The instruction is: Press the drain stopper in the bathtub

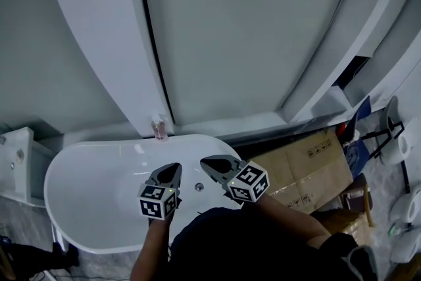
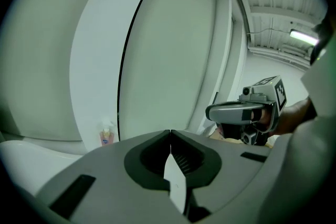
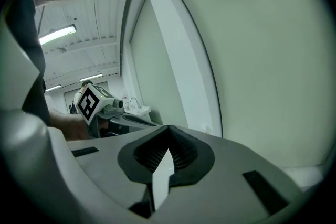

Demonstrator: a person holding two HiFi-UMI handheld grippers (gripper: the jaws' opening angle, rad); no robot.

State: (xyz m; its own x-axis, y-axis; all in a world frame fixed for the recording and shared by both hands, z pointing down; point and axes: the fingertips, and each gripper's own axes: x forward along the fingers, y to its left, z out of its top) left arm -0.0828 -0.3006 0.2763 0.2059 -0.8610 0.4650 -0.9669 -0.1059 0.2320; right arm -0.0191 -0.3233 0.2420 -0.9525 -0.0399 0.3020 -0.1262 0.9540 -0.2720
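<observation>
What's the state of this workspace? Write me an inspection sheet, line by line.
Surface: white bathtub, inside bare.
Job's things: drain stopper in the tub floor, not touched.
Clutter: pink bottle on the far rim; cardboard boxes beside the tub.
Grippers: left hand-held gripper and right hand-held gripper both shut, empty, held above the tub.
Cables: nothing seen.
Surroundings: curved white wall panels.

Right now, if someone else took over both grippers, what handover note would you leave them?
Left gripper: jaws shut, empty, held over the bathtub.
Right gripper: jaws shut, empty, alongside it.
Drain stopper: on the tub floor, seen between the two grippers in the head view; neither appears to touch it.
Done: both grippers are over the tub.
Left: lower one closed tip onto the stopper and press.
</observation>
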